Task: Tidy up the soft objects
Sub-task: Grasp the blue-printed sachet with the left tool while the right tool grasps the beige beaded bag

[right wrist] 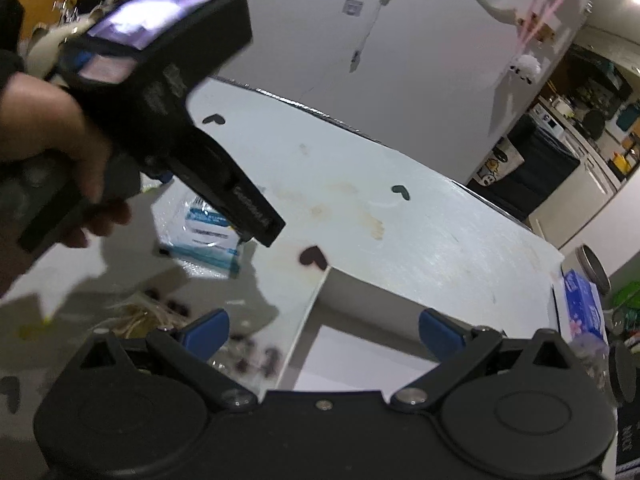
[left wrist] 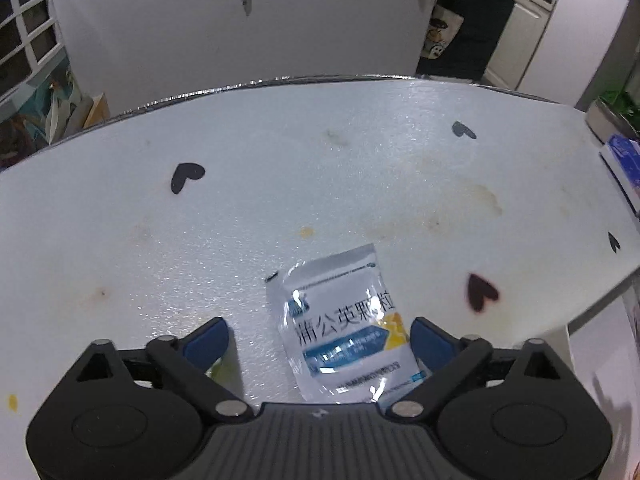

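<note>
A big white table [left wrist: 280, 184] with black heart marks fills the left wrist view. In the lower middle lies a shiny medicine packet [left wrist: 344, 328], its long side running up the frame, leaning slightly left. The left gripper [left wrist: 318, 340] is spread wide around it, not squeezing. The right gripper [right wrist: 322, 334] is spread wide, holding nothing.

This looks like a home. A white table [left wrist: 280, 168] with heart stickers [left wrist: 186, 176] stands near a plain wall, and at the upper right of the frame a kitchen area [right wrist: 580, 120] shows (counter, dark appliance, hanging tote bag [left wrist: 442, 36]). A white-framed window [left wrist: 28, 28] is at the upper left.
</note>
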A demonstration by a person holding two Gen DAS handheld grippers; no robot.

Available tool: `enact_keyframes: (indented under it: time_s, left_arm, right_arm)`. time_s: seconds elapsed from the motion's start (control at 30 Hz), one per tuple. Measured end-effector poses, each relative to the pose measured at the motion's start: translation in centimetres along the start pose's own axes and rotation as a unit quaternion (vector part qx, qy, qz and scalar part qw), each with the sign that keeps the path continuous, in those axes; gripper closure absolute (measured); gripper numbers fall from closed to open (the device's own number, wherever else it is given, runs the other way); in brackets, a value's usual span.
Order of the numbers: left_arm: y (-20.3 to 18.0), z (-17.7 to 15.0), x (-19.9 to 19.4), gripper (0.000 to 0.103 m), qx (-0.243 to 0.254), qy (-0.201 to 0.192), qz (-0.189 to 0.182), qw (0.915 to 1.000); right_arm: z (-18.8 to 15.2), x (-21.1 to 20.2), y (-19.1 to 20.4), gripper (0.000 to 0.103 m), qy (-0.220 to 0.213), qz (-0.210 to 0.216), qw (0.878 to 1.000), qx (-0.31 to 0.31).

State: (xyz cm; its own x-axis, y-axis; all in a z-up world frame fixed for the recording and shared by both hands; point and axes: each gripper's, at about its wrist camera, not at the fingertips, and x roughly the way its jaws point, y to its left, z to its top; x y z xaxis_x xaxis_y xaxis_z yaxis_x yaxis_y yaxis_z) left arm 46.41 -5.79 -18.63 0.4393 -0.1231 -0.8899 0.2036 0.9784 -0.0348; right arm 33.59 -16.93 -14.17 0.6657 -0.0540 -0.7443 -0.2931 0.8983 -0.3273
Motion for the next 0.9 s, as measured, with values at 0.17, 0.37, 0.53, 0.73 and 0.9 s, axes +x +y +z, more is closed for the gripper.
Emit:
enact_keyframes:
  time_s: [0.17, 0.37, 0.53, 0.73, 0.9]
  left_arm:
    - [1.1, -0.8, -1.1, 0.040, 0.022, -0.018, -0.008, 0.9996]
    - [2.6, -1.6, -2.0, 0.042, 0.030, -0.025, -0.023, 0.9990]
    - [3.8, -3.4, -3.1, 0.043, 0.037, -0.022, -0.035, 0.9985]
    - [5.8, -6.8, -5.1, 0.043, 0.020, -0.019, -0.031, 0.9991]
    - [7.9, -10.0, -7.0, 0.043, -0.025, -0.021, -0.006, 0.9995]
  right_arm:
    - [-0.4, 1.9, 1.8, 0.002, 0.017, -0.015, 0.997, -0.073]
    - [-1.2, 0.4, 2.6, 0.002, 0.037, 0.006, 0.995, -0.096]
    - [-2.3, -2.0, 3.8, 0.002, 0.044, 0.041, 0.992, -0.113]
    - [-1.1, -4.6, 3.3, 0.006, 0.019, 0.065, 0.996, -0.050]
    - [-0.1, -4.6, 2.9, 0.008, 0.037, 0.167, 0.985, 0.026]
